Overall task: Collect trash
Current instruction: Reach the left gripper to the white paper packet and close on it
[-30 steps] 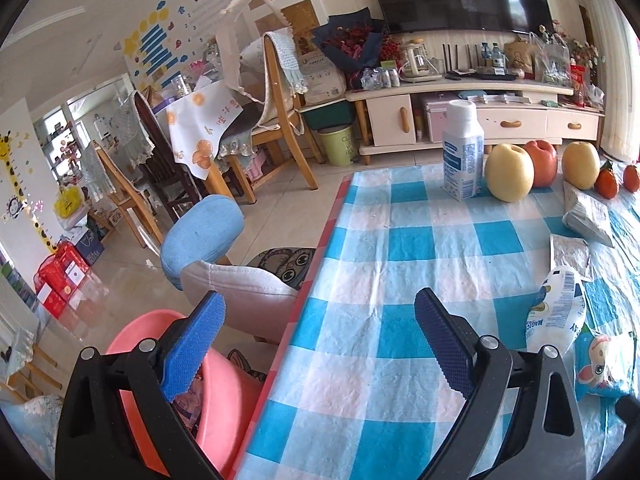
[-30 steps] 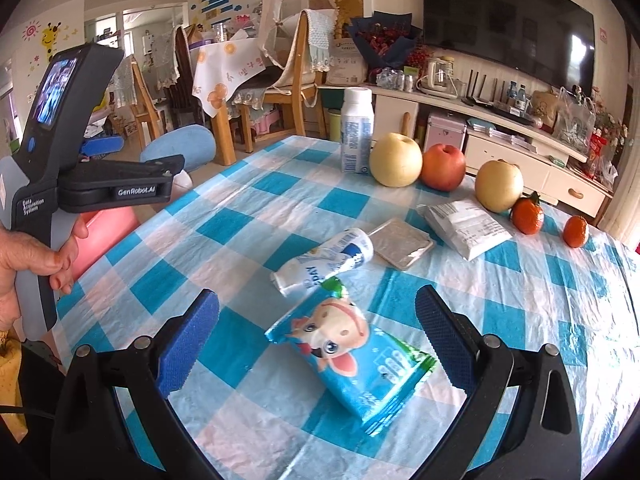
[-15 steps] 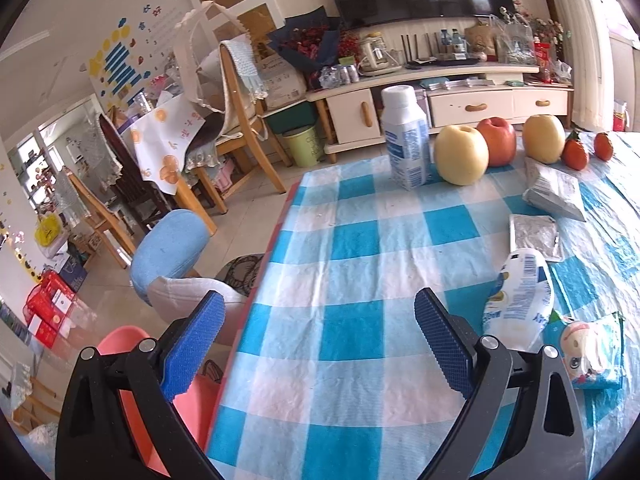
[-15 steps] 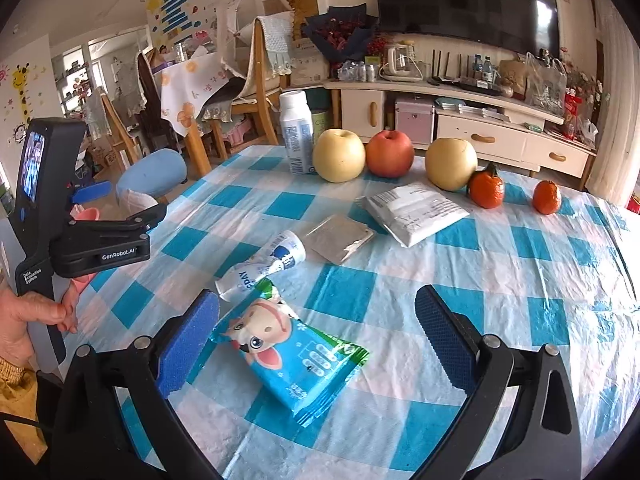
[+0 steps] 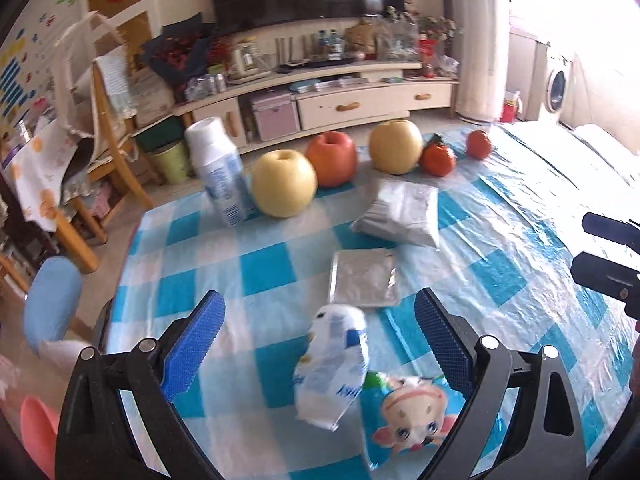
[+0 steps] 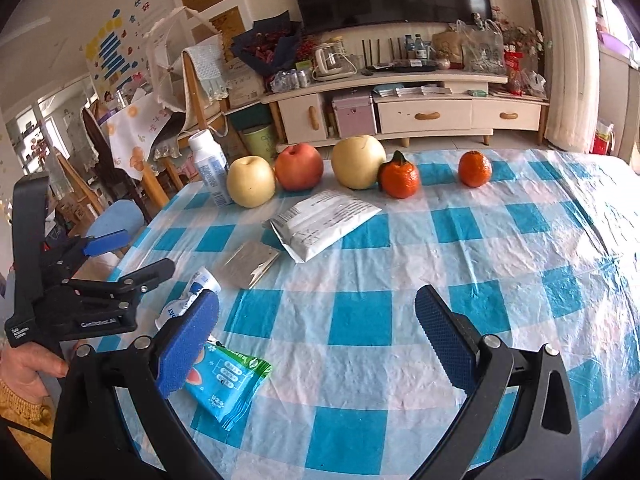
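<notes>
Both sets of jaws are sitting wide apart and gripping nothing, with the left gripper (image 5: 318,338) hovering right over the crumpled white wrapper (image 5: 334,364) lying on the checkered desk (image 6: 400,280) just beside the blue cartoon pouch (image 5: 412,408), while the right gripper (image 6: 316,330) is hanging near that pouch.

Both wrist views look low across the checked table (image 5: 280,268) toward the TV cabinet (image 6: 400,112). Left sits nearer the crumpled wrapper (image 5: 332,364); both share the fruit row (image 6: 356,162)
</notes>
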Motion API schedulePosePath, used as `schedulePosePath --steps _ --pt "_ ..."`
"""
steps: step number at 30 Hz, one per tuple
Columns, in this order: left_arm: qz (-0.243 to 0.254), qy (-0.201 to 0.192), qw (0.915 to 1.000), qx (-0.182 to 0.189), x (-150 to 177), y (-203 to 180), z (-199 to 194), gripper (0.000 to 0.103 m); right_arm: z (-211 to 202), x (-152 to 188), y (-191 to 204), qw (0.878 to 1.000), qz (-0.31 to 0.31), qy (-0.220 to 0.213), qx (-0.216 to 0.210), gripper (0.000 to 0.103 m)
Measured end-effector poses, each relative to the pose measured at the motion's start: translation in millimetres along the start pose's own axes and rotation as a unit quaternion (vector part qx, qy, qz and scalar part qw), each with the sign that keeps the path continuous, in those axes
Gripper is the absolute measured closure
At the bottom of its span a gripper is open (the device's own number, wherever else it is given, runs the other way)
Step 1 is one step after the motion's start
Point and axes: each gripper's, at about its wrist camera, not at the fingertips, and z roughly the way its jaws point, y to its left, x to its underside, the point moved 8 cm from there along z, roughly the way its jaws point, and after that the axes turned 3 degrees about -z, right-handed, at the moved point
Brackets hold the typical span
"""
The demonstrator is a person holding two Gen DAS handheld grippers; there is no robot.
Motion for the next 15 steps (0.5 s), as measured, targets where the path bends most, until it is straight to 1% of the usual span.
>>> schedulePosePath --steps 1,2,4,7,10,12,15 --pt "0.018 0.012 0.9997 0.015 -8 -12 14 0.008 0 0 -5 1.000 0.007 0.002 0.001 0.004" --pt "0.025 0.025 0.9990 0.028 -13 -22 26 0.008 0 1 -8 1.000 0.011 0.006 0.003 0.004" --pt "0.031 0.054 0.9967 0.052 -26 -37 52 0.008 0 3 -13 1.000 0.016 0.012 0.002 0.004" --pt "0.032 0.079 0.9927 0.085 -39 -57 81 0.008 1 6 -17 1.000 0.019 0.020 0.003 0.004" --pt "0.041 0.107 0.9894 0.089 -46 -74 111 0.008 2 7 -17 0.999 0.024 0.026 -0.007 0.004" --pt "0.056 0.131 0.9865 0.081 -46 -83 133 0.008 0 7 -17 0.999 0.026 0.026 -0.014 0.004" --pt "0.067 0.155 0.9833 0.067 -44 -88 155 0.008 -2 6 -19 0.999 0.032 0.024 -0.017 0.004"
